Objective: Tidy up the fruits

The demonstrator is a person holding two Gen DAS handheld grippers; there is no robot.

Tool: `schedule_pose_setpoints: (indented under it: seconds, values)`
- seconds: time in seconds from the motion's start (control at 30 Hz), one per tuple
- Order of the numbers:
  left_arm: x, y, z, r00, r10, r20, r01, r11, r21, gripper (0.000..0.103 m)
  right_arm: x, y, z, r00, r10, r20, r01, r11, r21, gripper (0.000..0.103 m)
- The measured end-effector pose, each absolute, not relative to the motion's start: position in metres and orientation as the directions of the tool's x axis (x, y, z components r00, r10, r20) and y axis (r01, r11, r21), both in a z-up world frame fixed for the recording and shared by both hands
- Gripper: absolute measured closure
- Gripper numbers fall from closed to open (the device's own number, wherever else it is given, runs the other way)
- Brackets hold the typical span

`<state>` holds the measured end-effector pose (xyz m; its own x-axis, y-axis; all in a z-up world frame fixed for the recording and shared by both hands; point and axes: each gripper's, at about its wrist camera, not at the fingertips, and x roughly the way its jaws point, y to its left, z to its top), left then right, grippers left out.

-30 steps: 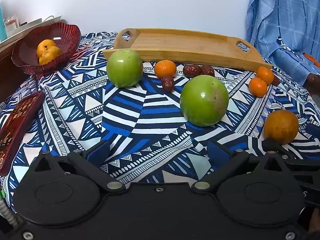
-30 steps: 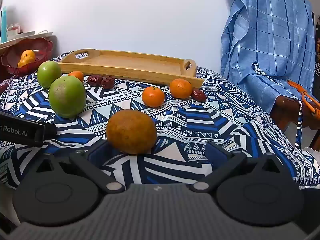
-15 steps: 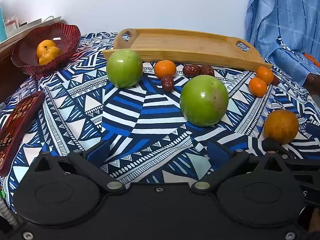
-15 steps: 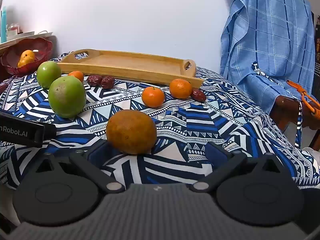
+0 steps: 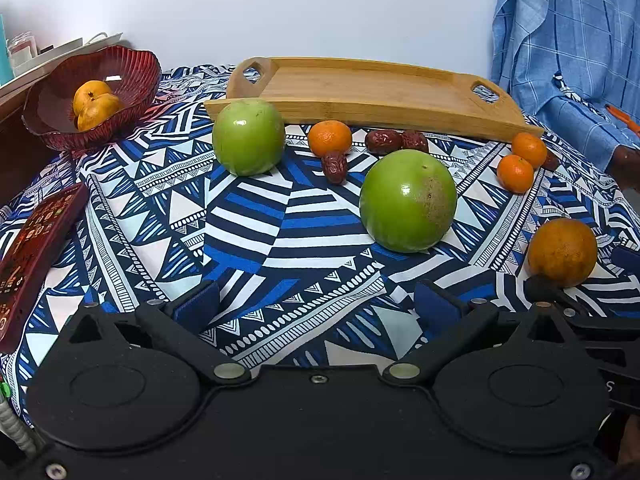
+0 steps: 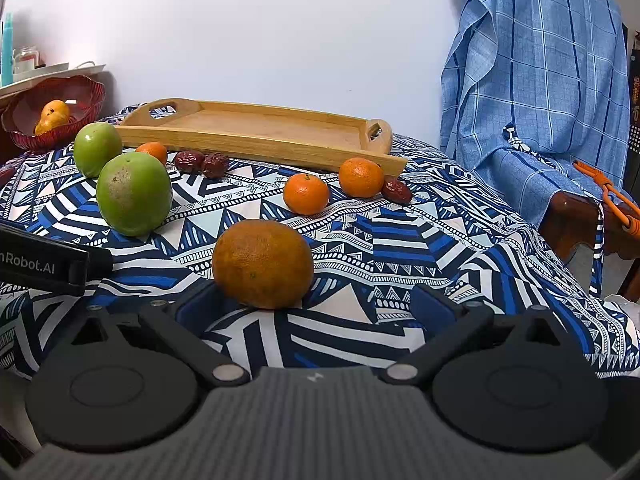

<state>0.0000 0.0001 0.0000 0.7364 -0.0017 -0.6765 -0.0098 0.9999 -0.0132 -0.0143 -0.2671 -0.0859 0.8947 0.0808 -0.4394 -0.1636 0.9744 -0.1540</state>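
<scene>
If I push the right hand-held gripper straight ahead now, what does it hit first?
Probably the dull orange, sitting just ahead of the open right hand-held gripper, nearer its left finger. Depth is uncertain.
</scene>
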Motion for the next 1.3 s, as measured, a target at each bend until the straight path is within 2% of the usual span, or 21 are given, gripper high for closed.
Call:
schedule_pose_setpoints:
  seconds: [1.3]
  values:
    - [0.0009,-0.0015,0.0002,0.744,-0.003,-0.668,0.002,1.000,-0.003,0.000,-0.0154,-0.2666,-0.0864,0.893,0.083,-0.442,-0.168,0.973,-0.156,0.000]
